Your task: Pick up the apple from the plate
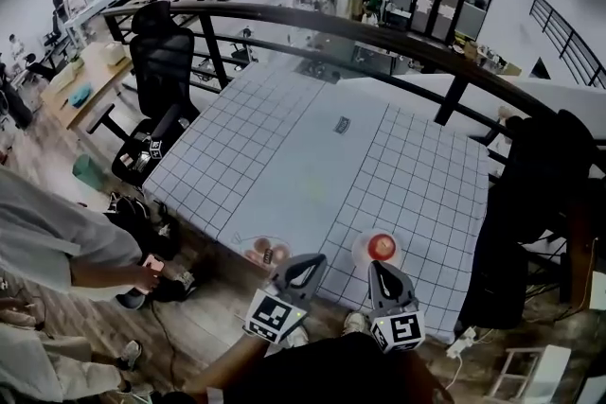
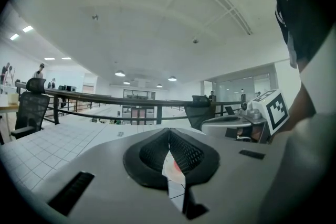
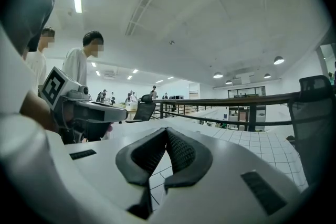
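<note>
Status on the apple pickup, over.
Left gripper shut, empty. Right gripper shut, empty. Apple on plate, just ahead of it. Nothing between.

Red apple [image 1: 383,246] sitting on small white plate [image 1: 357,252], just ahead of right gripper [image 1: 377,266] tips, slightly ahead and right of left gripper [image 1: 318,258], at bench [image 1: 312,156] near edge.

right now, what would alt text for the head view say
A red apple sits on a small round white plate at the near edge of a white gridded table, just beyond the shut grey right tool; the shut left tool is beside it. A black office chair stands at the table's left.
</note>
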A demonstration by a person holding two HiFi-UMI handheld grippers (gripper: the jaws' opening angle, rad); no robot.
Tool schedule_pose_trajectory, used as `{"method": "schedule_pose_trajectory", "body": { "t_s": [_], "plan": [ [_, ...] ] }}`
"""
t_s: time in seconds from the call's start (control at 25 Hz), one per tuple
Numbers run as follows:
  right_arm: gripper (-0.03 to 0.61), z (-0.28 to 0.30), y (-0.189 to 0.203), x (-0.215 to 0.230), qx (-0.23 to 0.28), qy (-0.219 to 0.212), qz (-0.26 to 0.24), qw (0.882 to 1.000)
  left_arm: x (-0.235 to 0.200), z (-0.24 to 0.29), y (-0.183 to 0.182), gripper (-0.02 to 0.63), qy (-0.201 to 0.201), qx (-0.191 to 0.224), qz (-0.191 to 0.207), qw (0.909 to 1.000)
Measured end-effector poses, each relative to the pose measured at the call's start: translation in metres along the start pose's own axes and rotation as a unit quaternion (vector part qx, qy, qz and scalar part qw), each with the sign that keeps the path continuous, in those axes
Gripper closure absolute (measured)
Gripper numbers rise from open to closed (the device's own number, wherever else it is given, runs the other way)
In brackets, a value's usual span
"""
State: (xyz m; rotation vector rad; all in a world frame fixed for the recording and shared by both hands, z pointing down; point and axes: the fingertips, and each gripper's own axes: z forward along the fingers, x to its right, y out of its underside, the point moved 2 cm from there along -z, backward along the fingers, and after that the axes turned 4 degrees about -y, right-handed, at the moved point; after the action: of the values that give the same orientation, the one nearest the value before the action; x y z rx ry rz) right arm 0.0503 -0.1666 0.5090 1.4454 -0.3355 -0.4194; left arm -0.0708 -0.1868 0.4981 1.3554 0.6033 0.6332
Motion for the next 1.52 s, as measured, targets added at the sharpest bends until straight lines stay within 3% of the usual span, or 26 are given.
{"method": "schedule_pose_trajectory", "body": {
  "t_s": [0.36, 0.64, 1.0, 1.08, 1.2, 1.52],
  "plan": [
    [0.555, 0.01, 0.017, 0.034, -0.018, -0.027, -0.015, 0.999, 0.006, 0.04, 0.008, 0.592, -0.013, -0.017, -0.01, 0.9997],
    [0.555, 0.023, 0.022, 0.054, -0.016, -0.027, 0.048, 0.998, 0.014, 0.063, 0.018, 0.592, -0.002, -0.026, -0.019, 0.9995],
    [0.551, 0.031, 0.036, 0.064, -0.039, -0.033, 0.012, 0.999, 0.016, 0.081, 0.025, 0.592, -0.002, -0.036, -0.02, 0.9991],
    [0.441, 0.032, 0.038, 0.065, -0.04, -0.03, 0.012, 0.999, 0.016, 0.082, 0.027, 0.592, -0.004, -0.039, -0.021, 0.999],
    [0.372, 0.033, 0.046, 0.069, -0.052, -0.027, 0.014, 0.998, 0.016, 0.082, 0.029, 0.592, -0.006, -0.044, -0.024, 0.9987],
    [0.277, 0.038, 0.081, 0.078, -0.107, -0.022, 0.018, 0.994, 0.016, 0.085, 0.036, 0.592, -0.006, -0.049, -0.032, 0.9983]
  ]
}}
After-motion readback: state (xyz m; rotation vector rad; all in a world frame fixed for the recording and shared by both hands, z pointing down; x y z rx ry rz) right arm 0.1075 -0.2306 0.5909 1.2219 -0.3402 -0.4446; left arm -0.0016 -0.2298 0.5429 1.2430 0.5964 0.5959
